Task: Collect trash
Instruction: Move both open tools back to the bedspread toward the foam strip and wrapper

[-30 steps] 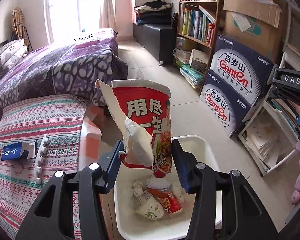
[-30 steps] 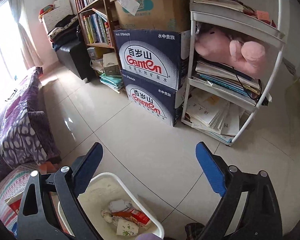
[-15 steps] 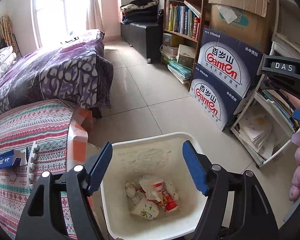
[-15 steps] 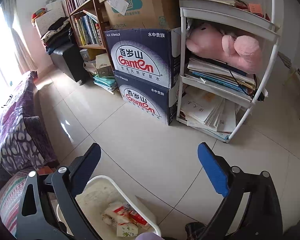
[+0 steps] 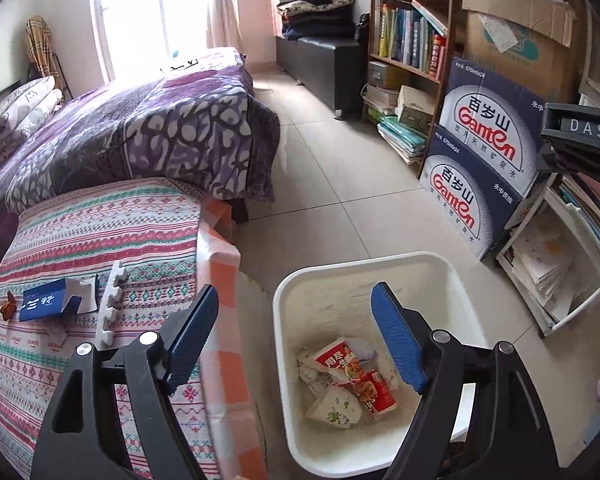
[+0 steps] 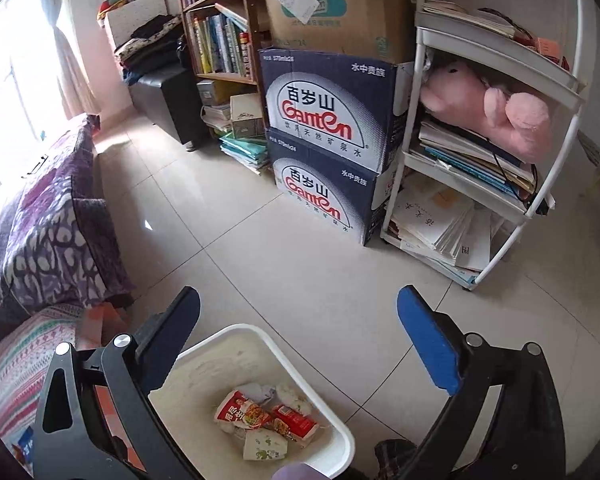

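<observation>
two views. left wrist: the left gripper (image 5: 294,330) hangs over the white bin (image 5: 466,288), its fingers opening with nothing between them; the red noodle cup (image 5: 342,362) lies inside among wrappers. a blue carton (image 5: 44,304), perhaps empty, sits on the tabletop (image 5: 100,232). right wrist: the right gripper (image 6: 298,326) has its fingers wide and empty above the bin's rim.

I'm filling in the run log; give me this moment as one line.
left tool: opening, empty | right tool: open, empty | red cup: in bin | blue box: on table

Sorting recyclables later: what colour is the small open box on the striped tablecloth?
Dark blue with white lettering, white inside; the box shows best in the left wrist view.
</observation>
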The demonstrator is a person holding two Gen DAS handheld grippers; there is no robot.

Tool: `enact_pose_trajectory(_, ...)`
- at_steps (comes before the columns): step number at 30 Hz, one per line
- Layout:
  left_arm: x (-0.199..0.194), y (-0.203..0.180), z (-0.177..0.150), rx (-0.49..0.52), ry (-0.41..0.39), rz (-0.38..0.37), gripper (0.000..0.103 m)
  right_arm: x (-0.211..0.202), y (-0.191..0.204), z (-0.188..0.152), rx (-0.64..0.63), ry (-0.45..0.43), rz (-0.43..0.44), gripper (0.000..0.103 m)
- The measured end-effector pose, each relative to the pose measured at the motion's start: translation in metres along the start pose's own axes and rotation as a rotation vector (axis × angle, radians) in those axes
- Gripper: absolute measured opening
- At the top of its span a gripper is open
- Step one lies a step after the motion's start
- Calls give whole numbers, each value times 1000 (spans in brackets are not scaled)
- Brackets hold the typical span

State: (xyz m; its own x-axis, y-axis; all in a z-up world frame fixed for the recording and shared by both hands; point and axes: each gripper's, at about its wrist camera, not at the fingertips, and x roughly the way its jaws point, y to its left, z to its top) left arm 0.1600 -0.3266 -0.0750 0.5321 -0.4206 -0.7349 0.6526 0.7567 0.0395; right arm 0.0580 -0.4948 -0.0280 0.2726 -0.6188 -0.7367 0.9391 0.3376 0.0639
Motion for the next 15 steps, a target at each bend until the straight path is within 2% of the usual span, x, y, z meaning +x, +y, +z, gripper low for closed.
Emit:
enact_pose_trajectory(7, 0, 60, -6, -70, 25, 96, 78, -19, 56, -24, -130, -12, 40, 96)
enact_pose_trajectory(15, 5, 143, -19, -180, 83, 211, 79, -31, 111, -50, -229, 11, 91, 96)
